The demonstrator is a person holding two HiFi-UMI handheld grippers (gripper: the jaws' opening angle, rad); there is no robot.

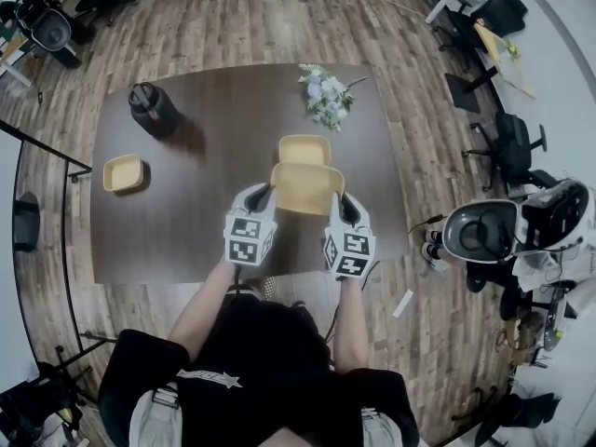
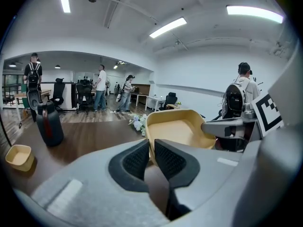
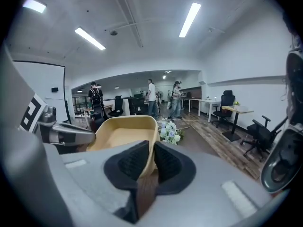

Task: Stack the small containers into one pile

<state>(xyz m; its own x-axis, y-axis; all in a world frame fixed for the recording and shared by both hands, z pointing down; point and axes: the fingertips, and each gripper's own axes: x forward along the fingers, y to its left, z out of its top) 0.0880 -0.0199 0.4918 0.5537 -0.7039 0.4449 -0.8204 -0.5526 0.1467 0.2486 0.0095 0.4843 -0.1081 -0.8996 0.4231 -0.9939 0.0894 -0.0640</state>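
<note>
Both grippers hold one yellow container (image 1: 307,187) by opposite walls, just in front of a second yellow container (image 1: 304,149) on the dark table (image 1: 205,231). My left gripper (image 1: 264,195) is shut on its left wall. In the left gripper view the pads pinch the rim of the held container (image 2: 177,129). My right gripper (image 1: 344,205) is shut on the right wall, and in the right gripper view that container (image 3: 124,135) fills the middle. A third yellow container (image 1: 123,172) sits alone at the table's left, and the left gripper view shows this third container (image 2: 19,156) low at the left.
A black jug (image 1: 152,108) stands at the table's back left and a bunch of flowers (image 1: 326,96) lies at the back right. Office chairs and a white headset (image 1: 484,231) stand on the wooden floor to the right. Several people stand far off in the room.
</note>
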